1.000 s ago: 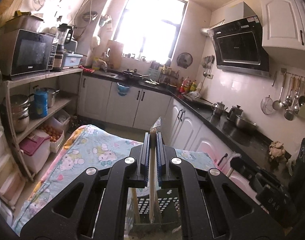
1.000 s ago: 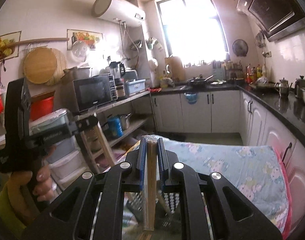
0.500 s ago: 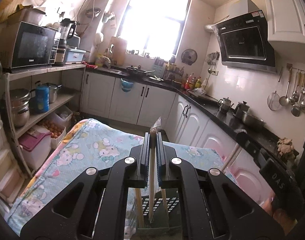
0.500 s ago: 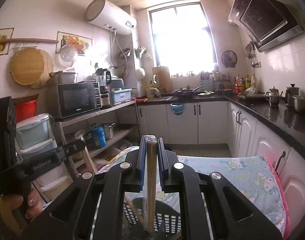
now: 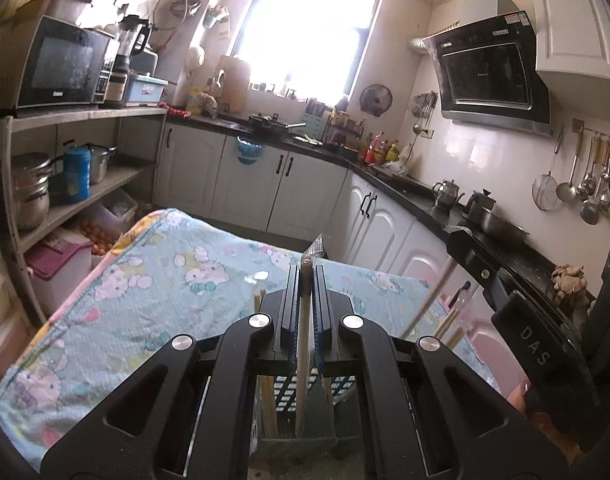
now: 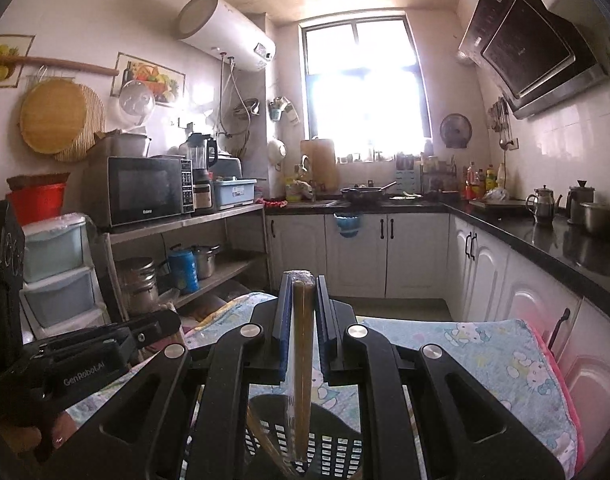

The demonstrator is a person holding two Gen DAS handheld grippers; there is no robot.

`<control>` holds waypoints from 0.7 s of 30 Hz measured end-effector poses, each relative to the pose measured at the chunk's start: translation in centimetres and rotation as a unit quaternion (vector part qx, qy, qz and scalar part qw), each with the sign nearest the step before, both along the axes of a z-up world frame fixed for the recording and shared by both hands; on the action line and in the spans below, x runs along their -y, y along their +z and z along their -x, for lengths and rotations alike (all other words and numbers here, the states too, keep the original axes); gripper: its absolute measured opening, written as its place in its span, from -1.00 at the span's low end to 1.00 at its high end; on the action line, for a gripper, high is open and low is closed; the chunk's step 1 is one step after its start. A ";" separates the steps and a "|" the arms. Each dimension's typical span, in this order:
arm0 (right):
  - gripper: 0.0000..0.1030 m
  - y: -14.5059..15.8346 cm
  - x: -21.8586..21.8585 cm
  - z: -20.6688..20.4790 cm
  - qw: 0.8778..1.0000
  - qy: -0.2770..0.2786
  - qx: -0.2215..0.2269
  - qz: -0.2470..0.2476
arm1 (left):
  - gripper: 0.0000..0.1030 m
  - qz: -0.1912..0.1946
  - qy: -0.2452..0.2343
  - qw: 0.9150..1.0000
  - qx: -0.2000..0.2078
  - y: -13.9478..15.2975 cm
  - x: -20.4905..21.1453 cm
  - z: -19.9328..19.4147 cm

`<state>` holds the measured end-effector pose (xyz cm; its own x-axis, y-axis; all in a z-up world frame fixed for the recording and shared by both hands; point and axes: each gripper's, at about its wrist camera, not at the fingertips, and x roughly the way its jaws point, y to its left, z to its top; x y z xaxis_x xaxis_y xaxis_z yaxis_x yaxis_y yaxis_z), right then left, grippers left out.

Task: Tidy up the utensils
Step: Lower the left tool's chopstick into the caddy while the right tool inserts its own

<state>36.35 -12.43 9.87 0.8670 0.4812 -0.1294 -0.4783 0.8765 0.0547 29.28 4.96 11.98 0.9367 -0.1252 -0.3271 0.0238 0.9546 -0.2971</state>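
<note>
Left view: left hand-held gripper (image 5: 305,280) clamps a pale stick (image 5: 303,344), upright over the holder (image 5: 297,438). Risk: tip catches the sticks already standing there. Holder mostly hidden.

Right view: right hand-held gripper (image 6: 303,292) grips wrapped chopsticks (image 6: 303,360) above the basket (image 6: 329,446). Risk: missing a slot. Lower tip unclear.

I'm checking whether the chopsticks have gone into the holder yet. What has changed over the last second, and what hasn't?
Both views have tilted and shifted a little, and more of the black slotted holder shows below the right tongs. Nothing was let go: the right tongs stay shut on the wrapped chopsticks, the left tongs on the pale chopstick, both pointing down into the holder.
</note>
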 end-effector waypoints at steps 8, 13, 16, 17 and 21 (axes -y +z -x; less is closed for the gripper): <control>-0.78 -2.0 -0.1 -0.8 1.000 -0.002 -0.015 -0.013 | -0.97 0.002 -0.004 1.000 -0.012 -1.5 0.4 0.1; -0.78 -3.1 0.5 -1.1 0.999 -0.001 -0.036 -0.031 | -0.97 0.000 -0.007 1.000 -0.017 -2.0 0.7 0.2; -0.78 -3.8 0.9 -1.4 0.998 -0.002 -0.055 -0.038 | -0.97 -0.002 -0.007 1.000 -0.021 -2.4 0.8 0.2; -0.78 -4.0 0.9 -1.4 0.997 -0.002 -0.061 -0.040 | -0.97 -0.002 -0.007 1.000 -0.023 -2.5 0.8 0.2; -0.77 -4.6 1.6 -1.4 0.996 -0.002 -0.081 -0.046 | -0.97 -0.003 -0.004 1.000 -0.025 -2.8 0.7 0.3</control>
<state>37.76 -14.00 5.24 0.8406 0.4936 -0.2231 -0.4527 0.8663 0.2111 28.98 4.24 9.20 0.9182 -0.1304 -0.3741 0.0171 0.9564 -0.2915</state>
